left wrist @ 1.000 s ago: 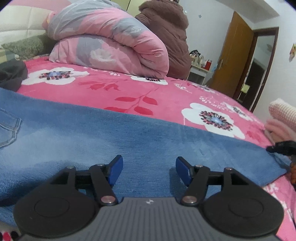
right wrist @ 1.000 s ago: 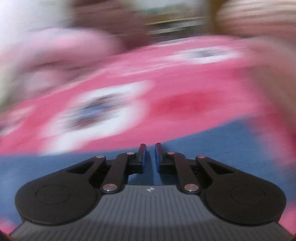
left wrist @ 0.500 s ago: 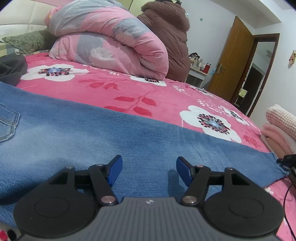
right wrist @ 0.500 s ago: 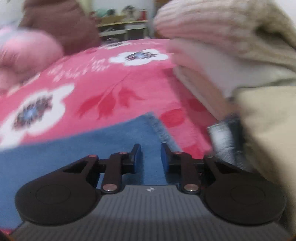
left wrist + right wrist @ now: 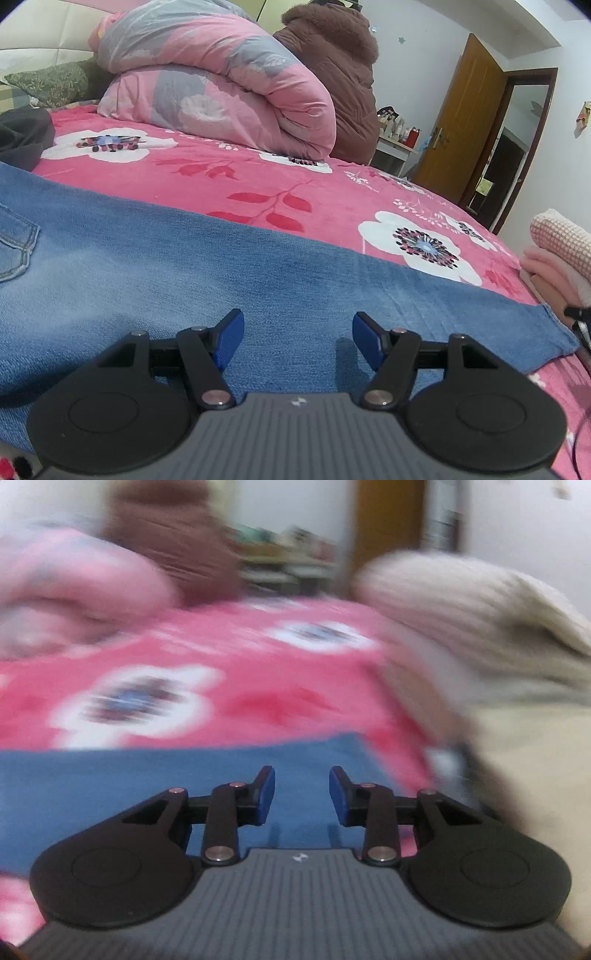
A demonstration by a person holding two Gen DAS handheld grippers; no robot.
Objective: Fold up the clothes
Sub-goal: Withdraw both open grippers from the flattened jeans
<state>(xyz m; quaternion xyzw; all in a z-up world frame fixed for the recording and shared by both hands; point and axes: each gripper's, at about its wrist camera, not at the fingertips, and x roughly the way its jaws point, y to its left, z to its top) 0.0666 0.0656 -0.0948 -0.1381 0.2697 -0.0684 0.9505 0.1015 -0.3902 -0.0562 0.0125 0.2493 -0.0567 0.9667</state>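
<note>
On the bed (image 5: 325,206), over its pink flowered blanket, a pair of blue jeans (image 5: 229,280) lies spread flat, running from the left edge of the left wrist view across to a frayed leg end near the right edge. A back pocket (image 5: 16,247) of the jeans shows at the far left. The left claw (image 5: 298,338) hangs just above the jeans at about mid-leg, its blue pads spread wide with only bare denim showing between them; neither pad presses the cloth.

Beyond the jeans, towards the head of the bed, a rolled pink and grey quilt (image 5: 221,81) rests on the blanket, with a brown fluffy coat (image 5: 340,74) behind it and a dark garment (image 5: 22,136) just off the jeans' upper left corner. Past the jeans' leg end sits a stack of folded knitwear (image 5: 557,251) in pink and cream.

The right wrist view is blurred. The right claw (image 5: 302,794) sits above the leg end of the jeans (image 5: 147,786), near their far right corner. Its jaws have just been opening and now stand partly apart, with nothing caught between them; the denim lies below the pads. Right of the jeans in this view rises the knitwear stack (image 5: 480,635), close beside the claw.
</note>
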